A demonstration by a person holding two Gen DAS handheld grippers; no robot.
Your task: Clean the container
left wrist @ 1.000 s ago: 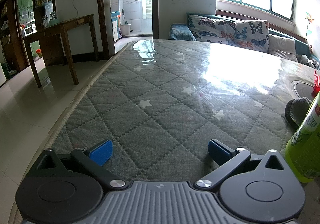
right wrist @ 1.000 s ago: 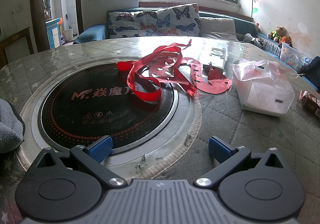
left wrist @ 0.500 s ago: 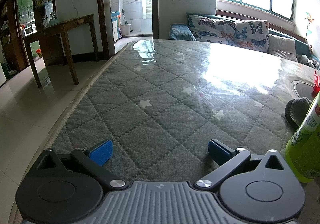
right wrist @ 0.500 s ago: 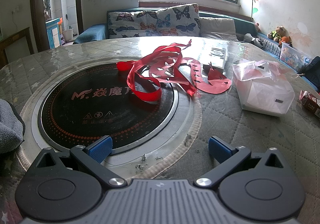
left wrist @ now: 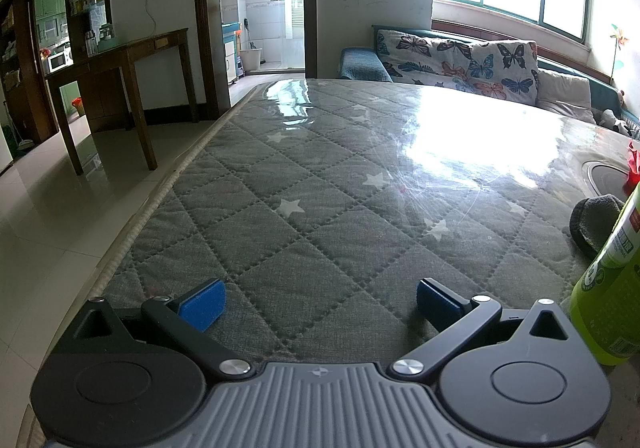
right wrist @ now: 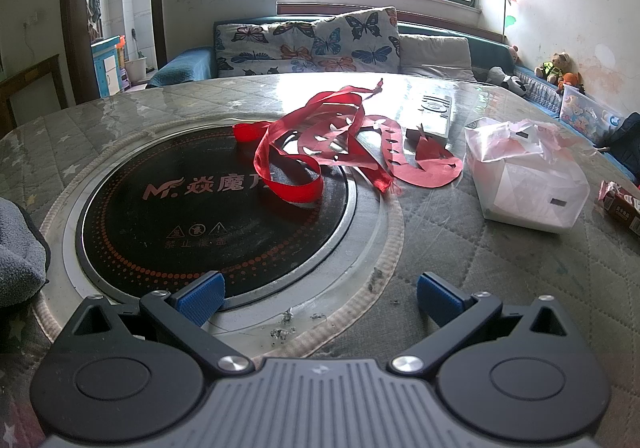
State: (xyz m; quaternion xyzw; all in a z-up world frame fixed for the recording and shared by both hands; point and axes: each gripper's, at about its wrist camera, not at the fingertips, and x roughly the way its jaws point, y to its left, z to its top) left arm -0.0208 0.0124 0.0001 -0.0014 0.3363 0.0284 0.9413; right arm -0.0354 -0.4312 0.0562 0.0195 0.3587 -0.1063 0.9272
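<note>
Both the left gripper [left wrist: 318, 298] and right gripper [right wrist: 318, 298] gape, holding nothing; the tall green plastic bottle [left wrist: 610, 300] at three o'clock could topple if nudged.

table cover [left wrist: 320, 207]: quilted cloth, glossy film | ribbon [right wrist: 320, 151]: probably satin; cooktop [right wrist: 192, 215]: smooth glass

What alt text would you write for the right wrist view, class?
The open right tool hovers over a round black cooktop set in a quilted table. Red ribbon lies across the cooktop, with a white plastic bag at right.
</note>
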